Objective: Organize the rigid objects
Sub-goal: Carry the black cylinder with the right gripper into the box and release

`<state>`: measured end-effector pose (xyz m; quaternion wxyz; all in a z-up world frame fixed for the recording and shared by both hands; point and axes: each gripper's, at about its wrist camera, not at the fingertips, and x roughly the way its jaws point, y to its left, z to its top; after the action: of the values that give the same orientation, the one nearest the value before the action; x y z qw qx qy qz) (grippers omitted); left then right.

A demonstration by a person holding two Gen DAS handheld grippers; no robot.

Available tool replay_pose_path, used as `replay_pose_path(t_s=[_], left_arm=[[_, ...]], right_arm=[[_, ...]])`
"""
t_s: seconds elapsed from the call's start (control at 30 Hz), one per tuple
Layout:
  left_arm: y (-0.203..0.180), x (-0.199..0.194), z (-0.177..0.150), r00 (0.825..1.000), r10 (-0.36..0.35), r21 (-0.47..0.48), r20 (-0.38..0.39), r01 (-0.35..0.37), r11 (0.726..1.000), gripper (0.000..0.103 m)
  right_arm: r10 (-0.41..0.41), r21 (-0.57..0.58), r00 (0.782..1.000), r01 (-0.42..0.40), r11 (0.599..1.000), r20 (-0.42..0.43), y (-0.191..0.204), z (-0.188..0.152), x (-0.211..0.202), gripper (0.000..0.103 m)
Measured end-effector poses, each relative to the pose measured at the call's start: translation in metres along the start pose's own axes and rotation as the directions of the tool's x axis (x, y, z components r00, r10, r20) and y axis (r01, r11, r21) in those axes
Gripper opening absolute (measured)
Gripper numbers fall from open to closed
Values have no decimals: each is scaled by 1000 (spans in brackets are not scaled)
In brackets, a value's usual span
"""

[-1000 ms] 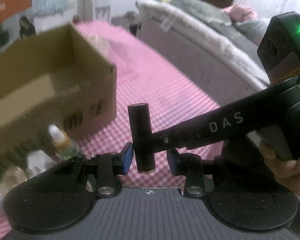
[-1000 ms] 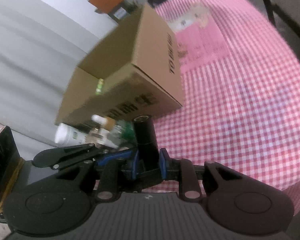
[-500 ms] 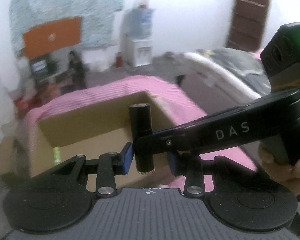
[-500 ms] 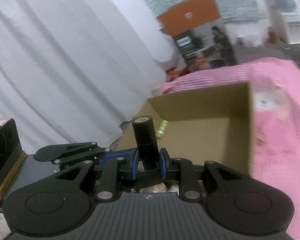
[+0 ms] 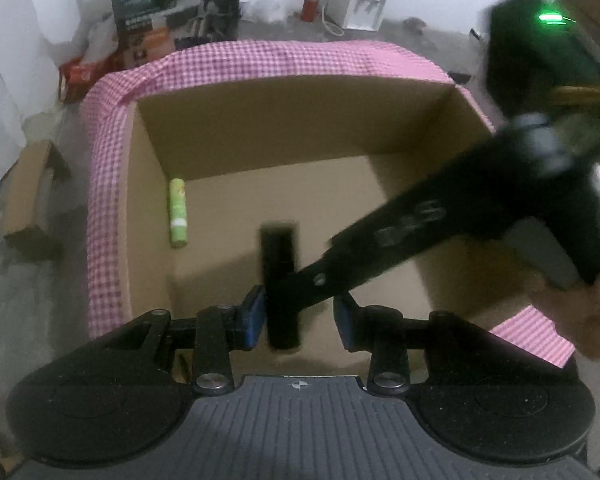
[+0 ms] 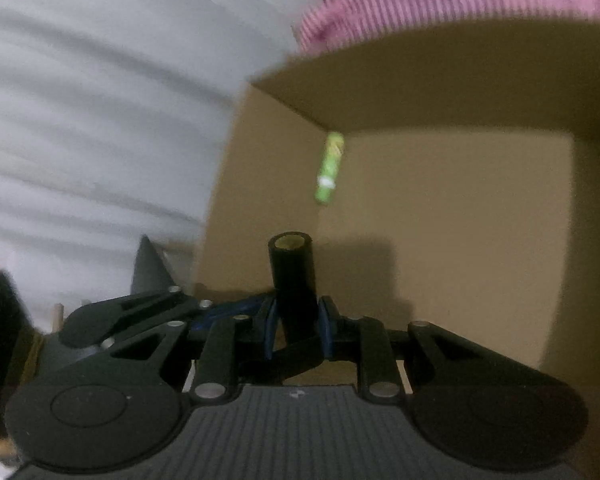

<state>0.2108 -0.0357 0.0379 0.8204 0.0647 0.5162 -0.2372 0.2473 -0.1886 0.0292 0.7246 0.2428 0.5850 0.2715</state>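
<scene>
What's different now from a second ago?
Both grippers swung from beside the cardboard box to above its open top, so its floor and the green tube lying there now show. The left gripper has just been opening, with the black tube between its pads, the right pad clear of it. The right gripper stays clamped on the black tube.

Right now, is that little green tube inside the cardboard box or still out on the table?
Inside. The green tube lies flat on the floor of the cardboard box, along its left wall, in both wrist views.
</scene>
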Motion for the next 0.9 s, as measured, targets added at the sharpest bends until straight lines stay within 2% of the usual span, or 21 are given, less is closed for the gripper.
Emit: replay_pose_path(t_s=[0.13,0.33,0.5,0.67,0.7,0.73,0.8,0.9], left_arm=[[7,-5,-3,1000,-8,-6,-1,8,1000,46],[13,-19,-4,998,2,-15,65,-1,1000,52],[9,-46,-12,988,-10,-13,154,12,1000,56],[-4,-74,-29,970,-33,12,242,31,999,62],[-8,-78,-33,966,-41,22,256,37,999,64],[-13,-83,-38,963,-49,31,267,42,999,65],[-19,-87,-45,957,-61,49,282,49,998,66],[-33,-91,-59,952,-79,82,296,57,995,67]], right_arm=[[-33,29,994,36,999,-106,-8,19,34,24],[-25,20,995,27,999,-99,-4,32,38,25],[-20,-18,1000,20,1000,-21,8,27,15,26],[5,-56,995,1,998,99,15,-3,-35,28],[11,-63,992,-4,998,122,15,-11,-43,33],[18,-67,989,-9,998,147,15,-20,-53,46],[31,-84,979,-14,996,202,16,-42,-75,60],[33,-97,963,-7,995,268,15,-75,-100,60]])
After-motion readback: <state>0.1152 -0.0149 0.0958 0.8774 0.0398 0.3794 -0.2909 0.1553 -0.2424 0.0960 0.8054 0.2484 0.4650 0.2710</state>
